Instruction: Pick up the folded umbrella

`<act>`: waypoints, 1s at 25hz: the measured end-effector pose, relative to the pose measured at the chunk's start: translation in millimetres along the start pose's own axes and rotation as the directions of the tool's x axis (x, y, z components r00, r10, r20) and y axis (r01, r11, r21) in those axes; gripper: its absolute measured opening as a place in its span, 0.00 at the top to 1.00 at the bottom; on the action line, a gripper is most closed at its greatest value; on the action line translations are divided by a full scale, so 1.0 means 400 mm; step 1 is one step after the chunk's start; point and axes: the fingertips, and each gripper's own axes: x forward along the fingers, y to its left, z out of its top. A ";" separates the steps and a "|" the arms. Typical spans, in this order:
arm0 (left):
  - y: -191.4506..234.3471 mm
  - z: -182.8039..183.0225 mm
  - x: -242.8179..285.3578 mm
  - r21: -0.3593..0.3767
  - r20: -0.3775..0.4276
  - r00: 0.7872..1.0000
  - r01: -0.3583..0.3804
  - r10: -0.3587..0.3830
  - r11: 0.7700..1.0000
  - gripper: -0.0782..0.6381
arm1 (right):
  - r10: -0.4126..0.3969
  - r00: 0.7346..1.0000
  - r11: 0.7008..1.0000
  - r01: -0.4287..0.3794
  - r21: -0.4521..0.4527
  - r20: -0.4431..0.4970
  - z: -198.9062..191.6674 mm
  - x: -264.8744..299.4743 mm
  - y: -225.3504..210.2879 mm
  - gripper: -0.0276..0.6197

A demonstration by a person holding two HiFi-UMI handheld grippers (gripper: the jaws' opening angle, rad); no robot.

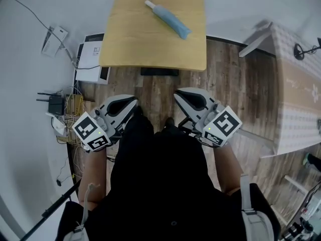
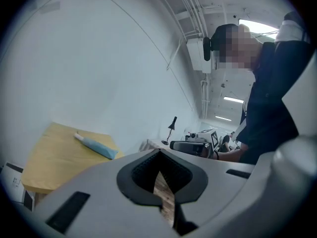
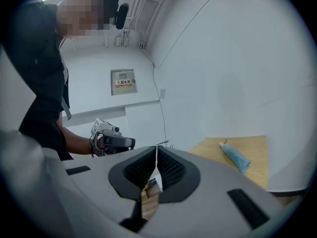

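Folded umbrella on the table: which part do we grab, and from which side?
Grip the blue middle of the umbrella, jaws across its narrow width. It lies flat and diagonal on the table, white handle at the far end, so coming down from the near right with the right hand-held gripper looks best. Its jaws are shut; open them first.

Light-blue folded umbrella with white end, tan wooden table, brown plank floor
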 end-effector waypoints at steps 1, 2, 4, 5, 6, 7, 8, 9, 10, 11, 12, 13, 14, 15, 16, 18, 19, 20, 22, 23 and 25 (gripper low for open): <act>0.016 0.007 -0.001 0.000 0.007 1.000 -0.001 0.001 1.000 0.88 | 0.002 1.000 1.000 -0.002 0.001 -0.006 -0.003 0.011 -0.003 0.92; 0.036 0.014 -0.003 0.000 0.015 1.000 -0.002 0.002 1.000 0.88 | 0.001 1.000 1.000 -0.001 0.003 -0.012 -0.008 0.022 -0.009 0.92; 0.079 0.029 -0.007 0.001 0.026 1.000 0.002 -0.002 1.000 0.88 | -0.009 1.000 1.000 0.009 0.013 -0.021 -0.015 0.044 -0.024 0.92; 0.101 0.036 -0.006 0.003 0.029 1.000 0.009 -0.009 1.000 0.88 | -0.019 1.000 1.000 0.020 0.020 -0.022 -0.017 0.054 -0.034 0.92; 0.123 0.043 -0.004 0.006 0.030 0.999 0.018 -0.018 1.000 0.88 | -0.035 0.999 0.999 0.035 0.027 -0.021 -0.017 0.064 -0.044 0.92; 0.146 0.052 -0.001 0.009 0.032 0.999 0.031 -0.031 0.999 0.88 | -0.053 0.998 0.998 0.054 0.032 -0.021 -0.015 0.074 -0.055 0.92; 0.169 0.062 0.002 0.011 0.034 0.998 0.045 -0.046 0.999 0.88 | -0.073 0.997 0.997 0.074 0.034 -0.021 -0.012 0.087 -0.066 0.92; 0.192 0.071 0.005 0.013 0.036 0.997 0.061 -0.061 0.998 0.88 | -0.093 0.995 0.995 0.094 0.035 -0.023 -0.007 0.101 -0.077 0.92; 0.216 0.082 0.007 0.016 0.035 0.996 0.076 -0.076 0.997 0.88 | -0.111 0.994 0.993 0.112 0.034 -0.024 -0.001 0.118 -0.089 0.92; 0.239 0.092 0.010 0.021 0.032 0.995 0.090 -0.090 0.996 0.88 | -0.127 0.992 0.991 0.128 0.032 -0.024 0.007 0.136 -0.100 0.92; 0.261 0.105 0.013 0.029 0.028 0.994 0.104 -0.105 0.994 0.88 | -0.141 0.990 0.989 0.142 0.029 -0.023 0.018 0.156 -0.112 0.92; 0.284 0.121 0.015 0.036 0.026 0.992 0.119 -0.120 0.992 0.88 | -0.154 0.988 0.988 0.155 0.023 -0.019 0.032 0.178 -0.123 0.92; 0.309 0.139 0.015 0.043 0.028 0.990 0.134 -0.135 0.990 0.88 | -0.168 0.986 0.986 0.168 0.015 -0.014 0.046 0.202 -0.134 0.92; 0.336 0.158 0.013 0.048 0.033 0.988 0.147 -0.149 0.988 0.88 | -0.182 0.983 0.983 0.182 0.008 -0.009 0.060 0.229 -0.144 0.92; 0.364 0.176 0.008 0.051 0.037 0.986 0.158 -0.160 0.986 0.88 | -0.198 0.980 0.980 0.198 0.005 -0.002 0.073 0.257 -0.154 0.92; 0.421 0.207 -0.008 0.053 0.044 0.983 0.175 -0.178 0.983 0.88 | -0.232 0.973 0.973 0.231 0.008 0.010 0.097 0.314 -0.170 0.92; 0.448 0.220 -0.017 0.052 0.044 0.982 0.183 -0.185 0.982 0.88 | -0.248 0.969 0.969 0.248 0.009 0.014 0.107 0.342 -0.176 0.92; 0.476 0.230 -0.027 0.051 0.041 0.980 0.191 -0.193 0.980 0.88 | -0.263 0.965 0.965 0.263 0.007 0.017 0.116 0.369 -0.180 0.92; 0.526 0.246 -0.043 0.051 0.031 0.976 0.215 -0.217 0.975 0.88 | -0.288 0.958 0.958 0.288 0.000 0.021 0.132 0.421 -0.185 0.92; 0.549 0.251 -0.049 0.050 0.026 0.972 0.231 -0.232 0.972 0.88 | -0.301 0.953 0.954 0.301 -0.002 0.022 0.137 0.445 -0.189 0.92; 0.592 0.257 -0.057 0.044 0.017 0.964 0.263 -0.264 0.964 0.88 | -0.340 0.940 0.940 0.340 0.001 0.021 0.143 0.485 -0.202 0.92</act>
